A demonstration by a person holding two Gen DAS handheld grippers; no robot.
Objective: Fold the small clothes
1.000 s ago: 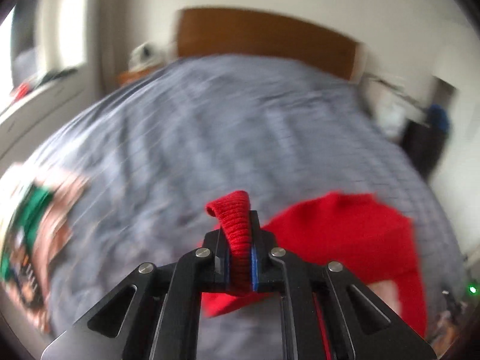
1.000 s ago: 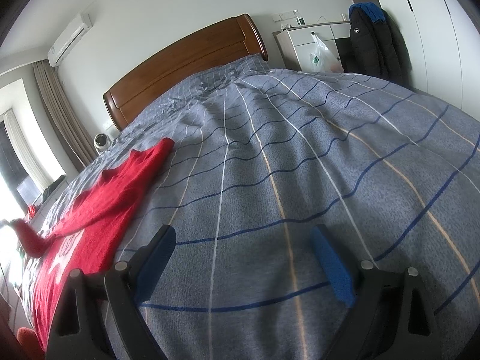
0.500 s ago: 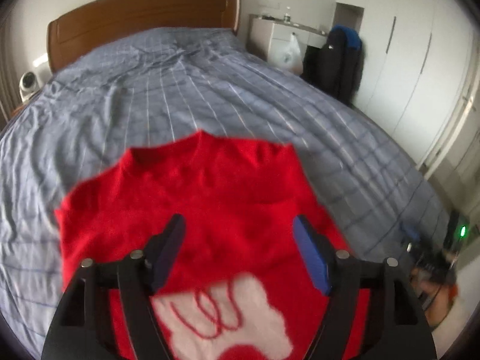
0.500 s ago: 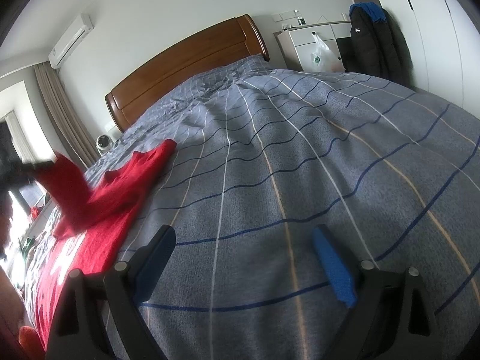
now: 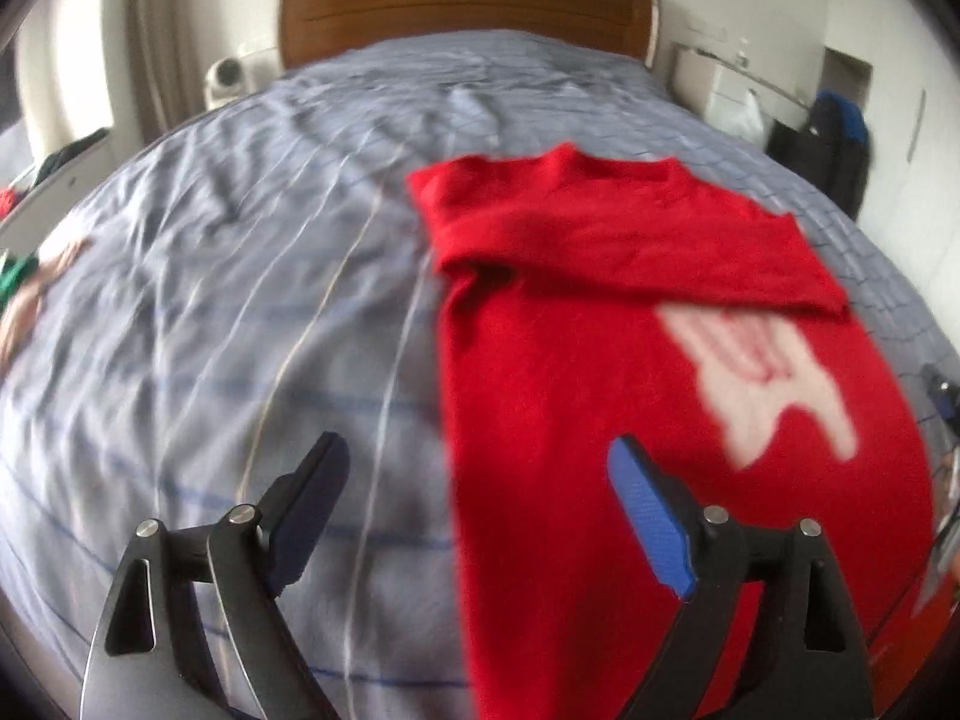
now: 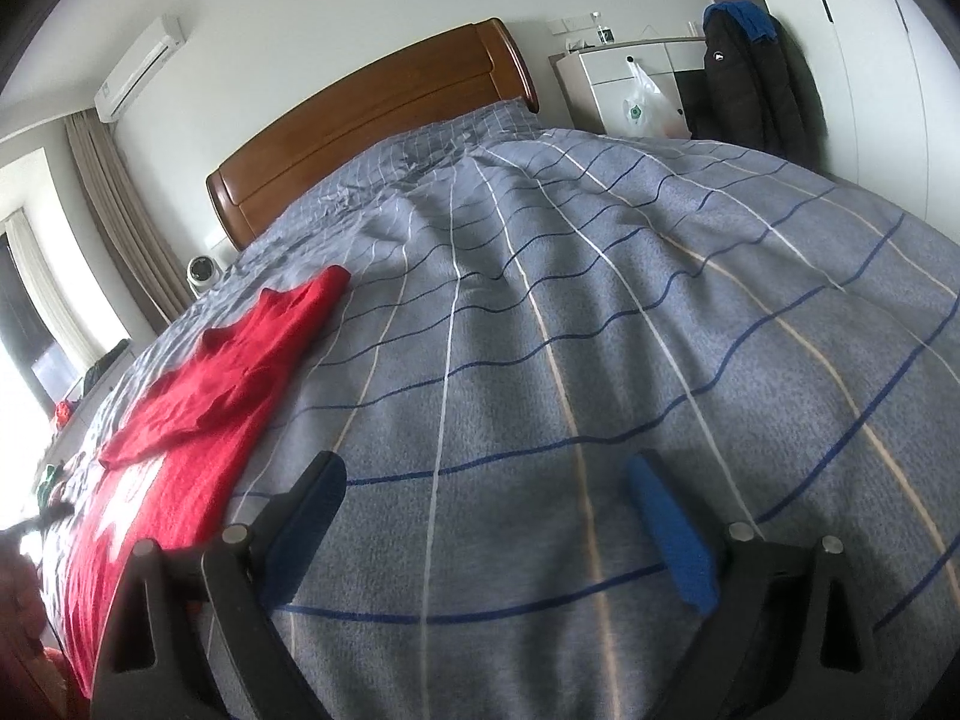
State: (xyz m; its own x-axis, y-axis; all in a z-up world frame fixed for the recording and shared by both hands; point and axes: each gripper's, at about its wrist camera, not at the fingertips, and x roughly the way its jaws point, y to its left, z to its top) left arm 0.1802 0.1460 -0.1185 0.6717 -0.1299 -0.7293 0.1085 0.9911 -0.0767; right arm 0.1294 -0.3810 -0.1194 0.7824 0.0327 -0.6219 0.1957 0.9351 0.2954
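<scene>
A small red sweater [image 5: 576, 372] with a white figure on its front lies flat on the blue-grey checked bed cover [image 5: 240, 276]. One sleeve is folded across its chest. My left gripper [image 5: 480, 462] hovers over the sweater's left edge, its jaws opening wide, nothing between them. In the right wrist view the same red sweater [image 6: 198, 408] lies at the far left. My right gripper [image 6: 486, 492] stands open above bare cover to the sweater's right, holding nothing.
A wooden headboard [image 6: 372, 120] closes the far end of the bed. A white cabinet [image 6: 630, 84] and a hanging dark jacket [image 6: 750, 78] stand at the right. Coloured clothing [image 5: 24, 282] lies at the bed's left edge.
My left gripper let go of the red sleeve, which now lies folded across the sweater. It opened, dropped lower and swung toward the sweater's left edge. The right gripper kept still.
</scene>
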